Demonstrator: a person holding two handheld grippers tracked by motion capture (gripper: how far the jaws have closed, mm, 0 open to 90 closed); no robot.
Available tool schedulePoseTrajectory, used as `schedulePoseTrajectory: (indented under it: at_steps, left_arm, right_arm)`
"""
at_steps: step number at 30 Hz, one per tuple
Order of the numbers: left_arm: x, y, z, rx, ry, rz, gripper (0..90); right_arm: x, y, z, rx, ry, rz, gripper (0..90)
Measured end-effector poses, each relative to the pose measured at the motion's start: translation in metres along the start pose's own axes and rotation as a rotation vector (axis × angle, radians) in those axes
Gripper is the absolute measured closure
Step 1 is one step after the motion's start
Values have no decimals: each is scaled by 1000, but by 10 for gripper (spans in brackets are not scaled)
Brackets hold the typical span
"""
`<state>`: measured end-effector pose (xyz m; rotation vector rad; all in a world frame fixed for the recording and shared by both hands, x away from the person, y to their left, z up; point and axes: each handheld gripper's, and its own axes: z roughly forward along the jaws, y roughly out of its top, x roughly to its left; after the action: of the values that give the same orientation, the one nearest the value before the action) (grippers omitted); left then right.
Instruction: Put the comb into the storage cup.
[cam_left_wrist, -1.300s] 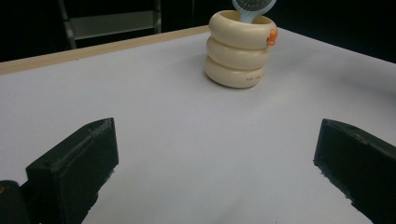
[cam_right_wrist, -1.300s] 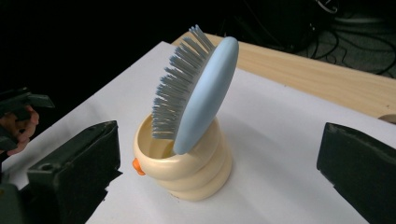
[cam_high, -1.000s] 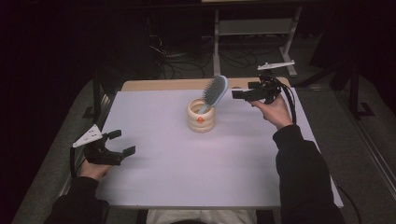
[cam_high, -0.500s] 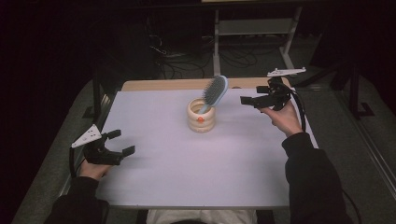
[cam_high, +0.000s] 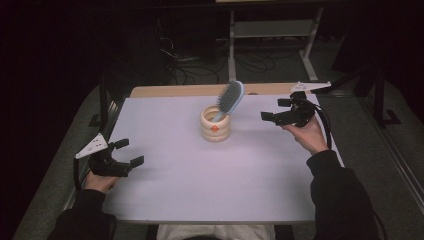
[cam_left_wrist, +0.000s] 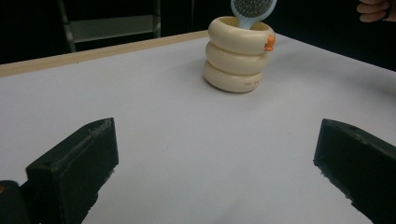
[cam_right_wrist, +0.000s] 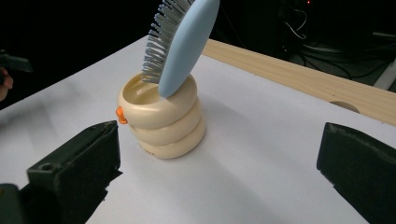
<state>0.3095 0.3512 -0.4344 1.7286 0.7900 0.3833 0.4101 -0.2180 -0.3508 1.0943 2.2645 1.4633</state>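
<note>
Now, table: white sheet (cam_high: 200, 200) covers the top; a bare wooden strip (cam_high: 180, 91) shows along the far edge.
Holder: cream ringed holder (cam_high: 215, 125), three stacked rounded rings, stands upright on the sheet a little beyond the middle. A small orange knob (cam_high: 214, 128) sits on the upper ring, on the side facing the person.
Brush: light blue hairbrush (cam_high: 230, 98) stands handle-down inside the holder, head tilted up and toward the right and far side. In the right gripper view the smooth blue back faces the camera and the bristles point away to the left.
Left gripper: left gripper (cam_high: 129, 152) rests low at the near-left part of the sheet, held by the left hand (cam_high: 100, 180). Jaws spread wide, nothing between them; holder well apart ahead, seen up-frame in the left gripper view.
Right gripper: right gripper (cam_high: 273, 110) is held above the sheet's far-right part by the right hand (cam_high: 308, 135), pointing left toward the holder. Jaws wide apart, empty; near the holder, not touching it.
Sleeves: dark sleeves (cam_high: 340, 195) on both forearms.
</note>
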Motion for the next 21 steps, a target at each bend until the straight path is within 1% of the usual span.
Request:
schedulePoseTrajectory:
  at_steps: [4, 10, 15, 21]
  left_arm:
    - [0, 0, 0, 0, -2, -1, 0]
    - [0, 0, 0, -2, -4, -2, 0]
    - [0, 0, 0, -3, -9, -3, 0]
    - [0, 0, 0, -4, -9, -4, 0]
  right_arm:
    - [3, -6, -4, -20, -5, -10, 0]
    - [5, -16, -11, -19, -7, -14, 0]
    - [6, -20, -19, -35, -3, -19, 0]
    - [6, -25, -27, -43, -12, -24, 0]
